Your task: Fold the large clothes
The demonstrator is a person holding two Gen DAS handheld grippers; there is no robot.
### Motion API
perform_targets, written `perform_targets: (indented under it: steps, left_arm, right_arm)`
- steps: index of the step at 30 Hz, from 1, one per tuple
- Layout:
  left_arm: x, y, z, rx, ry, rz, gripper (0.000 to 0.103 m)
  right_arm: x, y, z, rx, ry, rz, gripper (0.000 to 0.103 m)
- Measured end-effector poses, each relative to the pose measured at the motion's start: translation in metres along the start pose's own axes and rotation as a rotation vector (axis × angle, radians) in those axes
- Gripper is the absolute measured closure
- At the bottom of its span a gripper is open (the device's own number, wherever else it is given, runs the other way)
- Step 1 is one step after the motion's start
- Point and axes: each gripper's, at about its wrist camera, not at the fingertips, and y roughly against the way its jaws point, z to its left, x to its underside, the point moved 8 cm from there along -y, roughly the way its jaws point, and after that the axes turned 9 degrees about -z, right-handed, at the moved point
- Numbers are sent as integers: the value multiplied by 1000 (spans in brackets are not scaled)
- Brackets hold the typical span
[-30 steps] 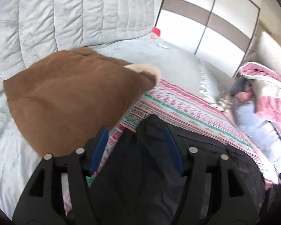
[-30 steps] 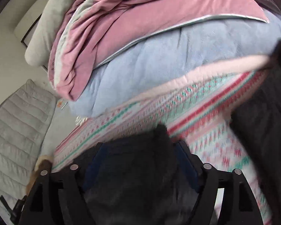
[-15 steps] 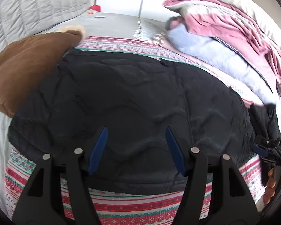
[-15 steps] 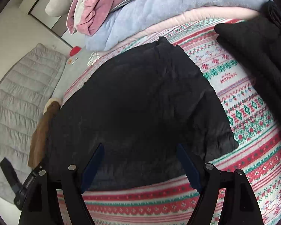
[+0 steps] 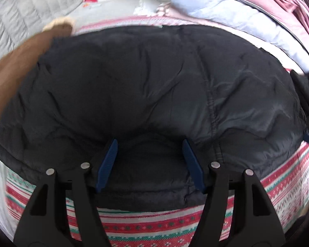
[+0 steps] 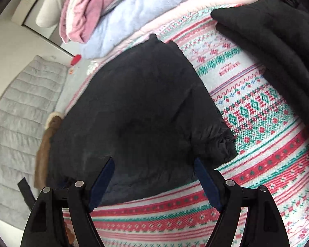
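Black jacket (image 5: 146,86), spread flat on the patterned blanket (image 5: 158,224), long axis crosswise to my left gripper (image 5: 151,162) and right gripper (image 6: 153,182), both spread wide, holding nothing, over its near hem, left nearer.

Left tool (image 5: 150,162), fingers apart, over black jacket (image 5: 154,86) on patterned blanket (image 5: 286,181)

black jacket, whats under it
The jacket lies on a red and green patterned blanket, with its left edge over a brown garment. What it covers is hidden.
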Motion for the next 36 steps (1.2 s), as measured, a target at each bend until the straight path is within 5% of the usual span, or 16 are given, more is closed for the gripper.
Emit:
perform_targets:
  steps: [12,19,24,31,36]
  left_arm:
    - [-6,12,-4,25,26,-21,35]
    - [-14,39,-22,44,-35,-112,35]
    - [-12,39,-36,-3,-140,-151,35]
    - [-4,11,-32,-58,-177,-69,35]
    - [-42,35,-36,-23,-170,-134,35]
  right_arm:
    - [9,-27,1,156,63,9,21]
    - [-2,5,45,210,328,-174,21]
    - [12,-17,46,242,370,-89,21]
    - [22,-45,37,328,385,-25,10]
    - [19,-51,31,341,381,-4,6]
